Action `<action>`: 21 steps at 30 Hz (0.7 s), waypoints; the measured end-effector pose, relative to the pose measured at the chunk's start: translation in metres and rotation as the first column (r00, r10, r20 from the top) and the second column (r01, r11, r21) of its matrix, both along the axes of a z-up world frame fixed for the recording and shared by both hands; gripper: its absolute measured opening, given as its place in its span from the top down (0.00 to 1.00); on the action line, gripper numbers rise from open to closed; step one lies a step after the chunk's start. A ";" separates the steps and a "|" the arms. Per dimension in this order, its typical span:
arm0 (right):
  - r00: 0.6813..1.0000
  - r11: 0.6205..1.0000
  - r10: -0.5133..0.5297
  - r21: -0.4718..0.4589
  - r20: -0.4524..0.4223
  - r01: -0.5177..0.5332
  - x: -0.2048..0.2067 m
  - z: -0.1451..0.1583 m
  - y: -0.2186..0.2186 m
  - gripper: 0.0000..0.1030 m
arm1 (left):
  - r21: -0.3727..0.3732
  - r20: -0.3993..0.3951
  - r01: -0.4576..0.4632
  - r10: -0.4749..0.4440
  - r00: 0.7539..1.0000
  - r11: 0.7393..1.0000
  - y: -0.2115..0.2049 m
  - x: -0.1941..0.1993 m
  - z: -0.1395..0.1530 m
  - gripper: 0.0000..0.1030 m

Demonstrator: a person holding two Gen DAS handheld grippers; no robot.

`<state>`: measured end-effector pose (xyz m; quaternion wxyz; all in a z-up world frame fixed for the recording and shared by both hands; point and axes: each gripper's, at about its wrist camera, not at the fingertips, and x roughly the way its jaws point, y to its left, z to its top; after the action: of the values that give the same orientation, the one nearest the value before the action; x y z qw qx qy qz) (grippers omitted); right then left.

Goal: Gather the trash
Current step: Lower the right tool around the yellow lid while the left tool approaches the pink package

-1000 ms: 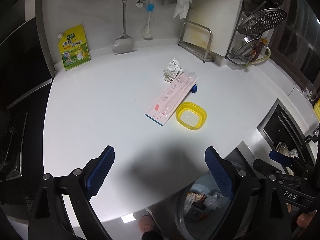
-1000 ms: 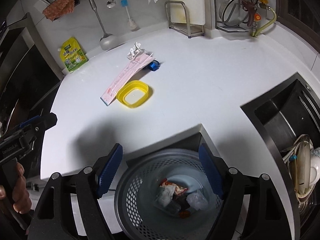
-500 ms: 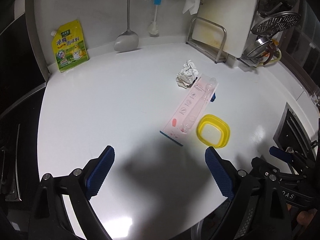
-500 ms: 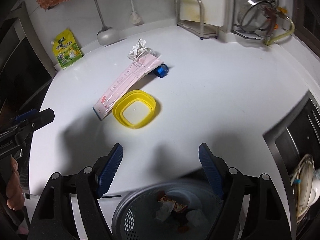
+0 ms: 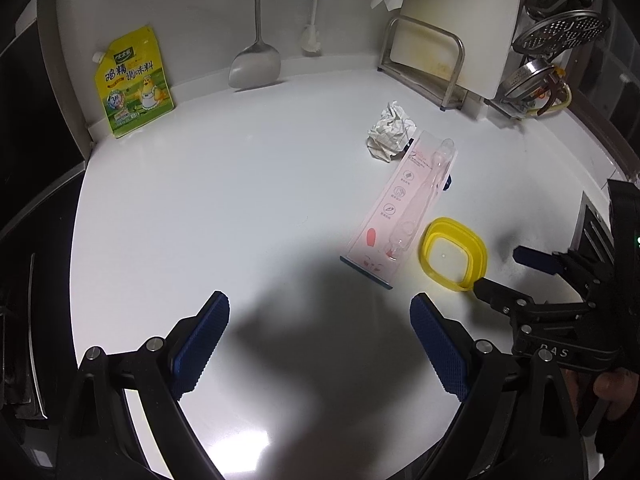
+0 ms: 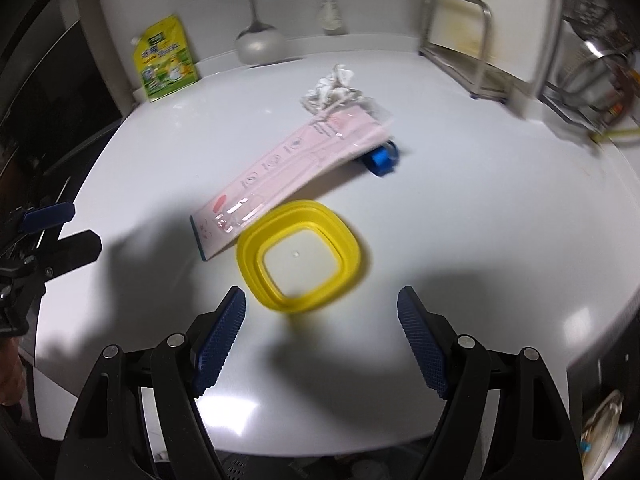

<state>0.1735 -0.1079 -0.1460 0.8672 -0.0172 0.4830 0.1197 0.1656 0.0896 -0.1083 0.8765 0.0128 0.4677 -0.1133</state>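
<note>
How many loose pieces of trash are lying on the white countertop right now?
4: a crumpled paper ball farthest back, the pink toothbrush package in front of it, a blue cap partly under that package, and the yellow lid nearest. More could be hidden beneath the package.
</note>
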 end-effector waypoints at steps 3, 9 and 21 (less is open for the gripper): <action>0.998 0.998 0.068 0.003 0.009 -0.068 0.008 -0.001 0.006 0.22 | -0.002 -0.005 0.004 -0.004 1.000 1.000 0.001 0.000 -0.001 0.13; 0.987 0.987 0.158 -0.041 -0.003 -0.158 0.019 -0.003 0.013 0.19 | -0.002 -0.014 0.002 -0.002 1.000 1.000 0.004 0.001 -0.005 0.13; 0.971 0.968 0.234 -0.076 -0.054 -0.238 0.037 -0.018 0.023 0.18 | -0.005 -0.019 -0.007 0.007 1.000 1.000 0.006 0.002 -0.006 0.13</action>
<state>0.2107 -0.0848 -0.1644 0.8343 -0.1075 0.5014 0.2023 0.1677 0.0952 -0.1142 0.8723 0.0080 0.4759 -0.1117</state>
